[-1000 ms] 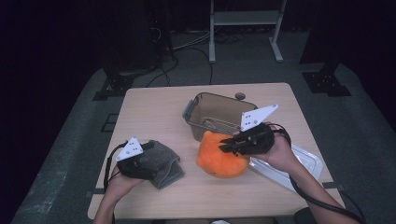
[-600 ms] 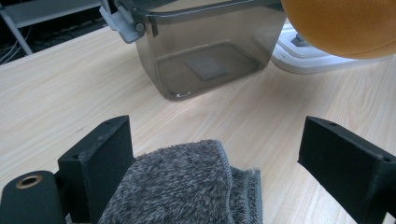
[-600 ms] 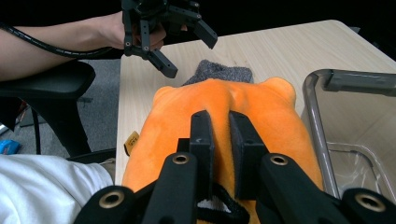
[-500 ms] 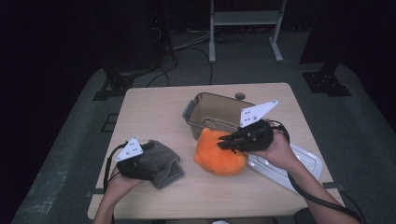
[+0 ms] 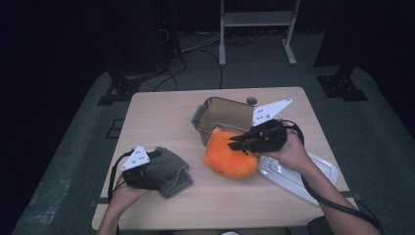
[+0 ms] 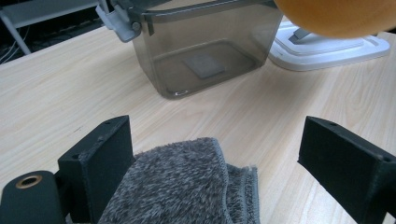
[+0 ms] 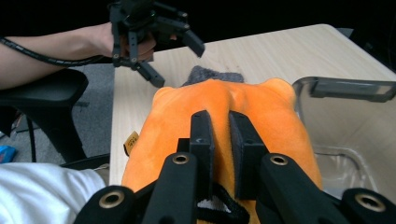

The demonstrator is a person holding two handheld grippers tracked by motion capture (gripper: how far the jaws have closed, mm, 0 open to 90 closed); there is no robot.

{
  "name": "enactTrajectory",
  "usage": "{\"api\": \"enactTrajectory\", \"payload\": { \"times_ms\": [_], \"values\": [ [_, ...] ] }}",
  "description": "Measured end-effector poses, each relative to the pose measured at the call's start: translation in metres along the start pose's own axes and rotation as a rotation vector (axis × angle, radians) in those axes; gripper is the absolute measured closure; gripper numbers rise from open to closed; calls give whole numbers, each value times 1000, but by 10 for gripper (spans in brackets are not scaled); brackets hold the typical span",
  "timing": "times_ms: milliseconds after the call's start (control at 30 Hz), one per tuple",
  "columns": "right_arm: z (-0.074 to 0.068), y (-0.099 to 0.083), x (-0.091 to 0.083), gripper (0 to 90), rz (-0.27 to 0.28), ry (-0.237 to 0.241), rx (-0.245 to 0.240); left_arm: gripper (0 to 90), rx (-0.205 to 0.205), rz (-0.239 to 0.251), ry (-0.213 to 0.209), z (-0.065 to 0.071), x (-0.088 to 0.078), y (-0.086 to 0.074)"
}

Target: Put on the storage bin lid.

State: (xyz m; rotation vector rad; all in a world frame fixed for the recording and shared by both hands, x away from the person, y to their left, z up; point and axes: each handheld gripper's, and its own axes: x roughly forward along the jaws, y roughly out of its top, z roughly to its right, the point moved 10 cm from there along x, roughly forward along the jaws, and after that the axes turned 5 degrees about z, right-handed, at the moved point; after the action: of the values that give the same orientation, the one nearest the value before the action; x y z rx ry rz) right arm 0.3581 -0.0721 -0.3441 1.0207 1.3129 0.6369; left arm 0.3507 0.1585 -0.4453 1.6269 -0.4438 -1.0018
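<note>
The right claw (image 5: 240, 144) reaches in from the lower right of the high view, the forearm angled up toward the middle of the desk (image 5: 161, 117), the hand wrapped around the body and the grey three-cornered plate tilted up behind it. Its jaws are pinched together on a fold of the orange plush toy (image 5: 230, 154); in the right gripper view the two black jaws stand nearly touching with orange fabric gathered between them. The toy hangs close beside the near edge of the smoky clear container (image 5: 220, 115); whether its underside touches the desk I cannot tell.

The left claw (image 6: 219, 158) sits low at the near left of the desk, the wrist level and the hand cupped over the body. Its jaws stand wide apart, one on each side of the folded grey towel (image 6: 182, 186), which lies flat on the wood; the pads do not press it.

A white lid (image 5: 298, 176) lies on the desk under the right forearm, well apart from the towel. The desk is pale wood grain. Around it are grey floor, dark surroundings, black stands, trailing cables and a pale metal frame (image 5: 257, 19) at the back.
</note>
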Motion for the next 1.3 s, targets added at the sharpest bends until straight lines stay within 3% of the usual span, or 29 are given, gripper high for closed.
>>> {"api": "enactTrajectory", "payload": {
  "times_ms": [633,833,1300],
  "values": [
    [51,62,-9,804,-2,-79,4,91,2,5,-8,1,2,1],
    [68,65,-6,804,-9,-95,22,91,3,1,-9,0,2,-1],
    [105,51,2,804,-31,-134,78,91,1,-9,-10,0,2,-4]
  ]
}}
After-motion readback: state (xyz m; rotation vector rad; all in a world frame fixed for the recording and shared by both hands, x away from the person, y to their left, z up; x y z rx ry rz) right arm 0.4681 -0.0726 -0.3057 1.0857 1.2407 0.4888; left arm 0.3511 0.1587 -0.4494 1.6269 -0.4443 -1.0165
